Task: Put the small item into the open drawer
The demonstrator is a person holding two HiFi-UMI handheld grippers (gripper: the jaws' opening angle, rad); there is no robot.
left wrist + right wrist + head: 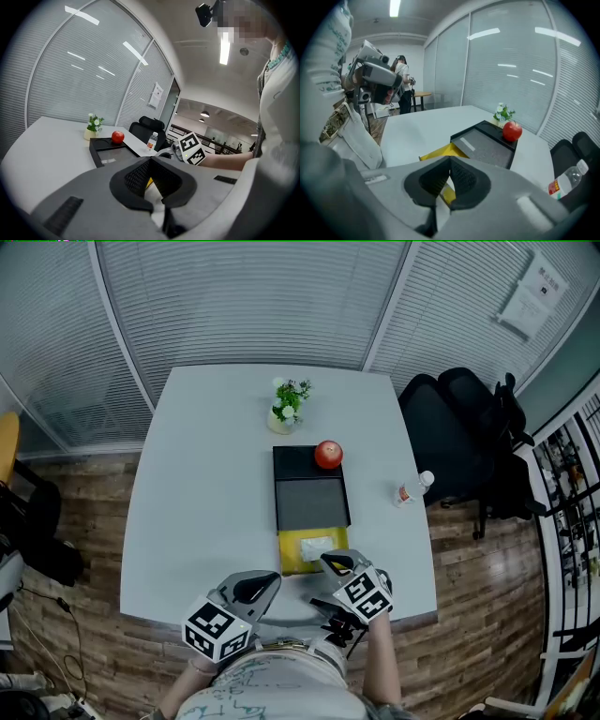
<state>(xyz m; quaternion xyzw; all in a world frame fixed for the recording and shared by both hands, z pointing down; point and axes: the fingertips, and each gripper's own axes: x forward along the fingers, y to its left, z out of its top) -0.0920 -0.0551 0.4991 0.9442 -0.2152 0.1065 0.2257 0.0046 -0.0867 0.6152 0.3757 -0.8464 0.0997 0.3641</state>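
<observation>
My left gripper (268, 583) hovers over the near edge of the white bench (206, 474), just left of the pulled-out drawer. Its fingers (133, 180) are pressed together at the tips with nothing between them; only a sliver of yellow shows through the gap behind them.

Further back and a little right, a small potted plant (288, 409) stands near the middle of the bench. In front of it sits a low black drawer cabinet (309, 498). Its yellow drawer (289, 557) is slid out toward me. The small white item (314, 547) lies inside that drawer, flat on its floor and clear of both my grippers. A red apple (328, 455) rests on the back right corner of the cabinet top.

My right gripper (330, 562) hangs tilted downward over the drawer's near right corner, just beside the item. I cannot tell whether it touches the drawer rim. Its fingers (464, 180) are closed tip to tip and hold nothing; the drawer's yellow edge shows beneath them.

To the right, a water bottle (412, 488) stands near the bench's right edge, well apart from the cabinet. Beyond that edge stands a black office chair (464, 437).
</observation>
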